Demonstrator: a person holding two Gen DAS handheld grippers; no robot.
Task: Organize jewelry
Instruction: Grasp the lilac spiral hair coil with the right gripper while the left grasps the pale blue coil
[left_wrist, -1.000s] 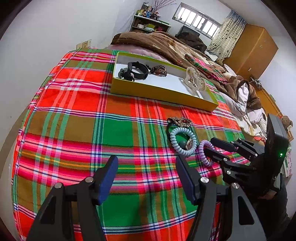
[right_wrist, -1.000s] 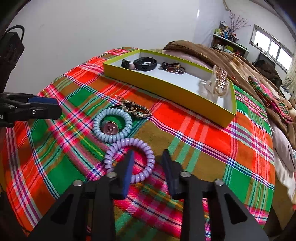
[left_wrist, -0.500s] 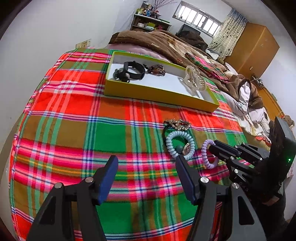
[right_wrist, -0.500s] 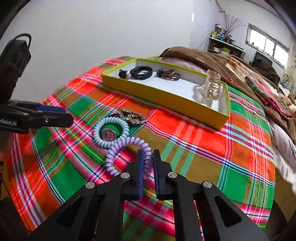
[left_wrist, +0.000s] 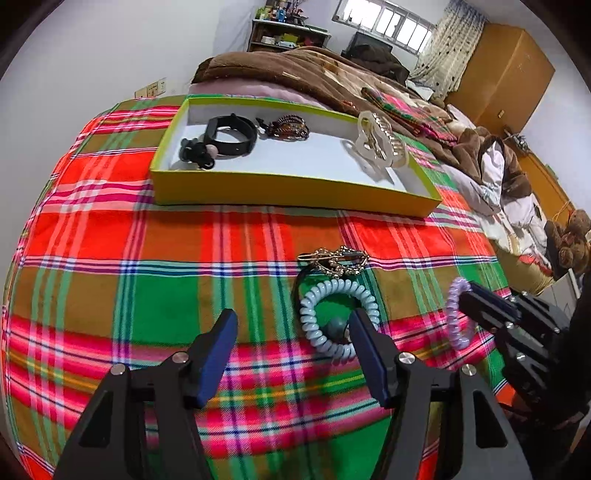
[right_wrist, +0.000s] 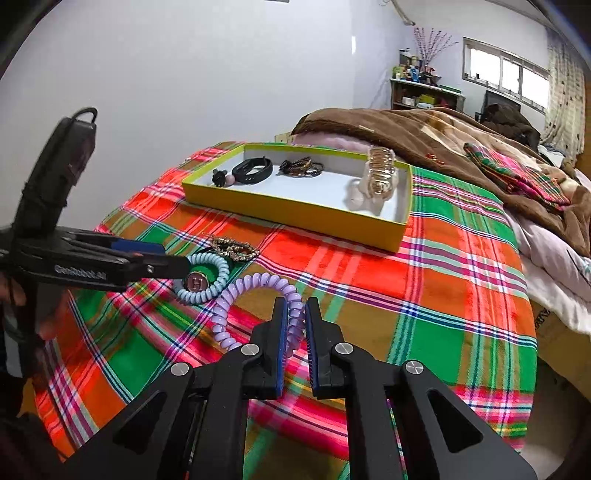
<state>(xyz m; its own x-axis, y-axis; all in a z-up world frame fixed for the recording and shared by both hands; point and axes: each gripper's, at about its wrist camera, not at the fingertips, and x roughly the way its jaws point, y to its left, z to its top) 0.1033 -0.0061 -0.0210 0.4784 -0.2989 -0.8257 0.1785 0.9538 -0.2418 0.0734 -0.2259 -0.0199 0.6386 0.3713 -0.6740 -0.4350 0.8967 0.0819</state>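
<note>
One purple coil hair tie sits pinched in our right gripper, its jaws narrow around the coil, lifted off the plaid bed cover. At ten o'clock from it lie the blue coil tie and, touching that, a gold hair clip. Our left gripper hovers with jaws wide, holding nothing. At twelve o'clock we see the yellow tray holding a black band, beaded bracelets and a claw clip.
</note>
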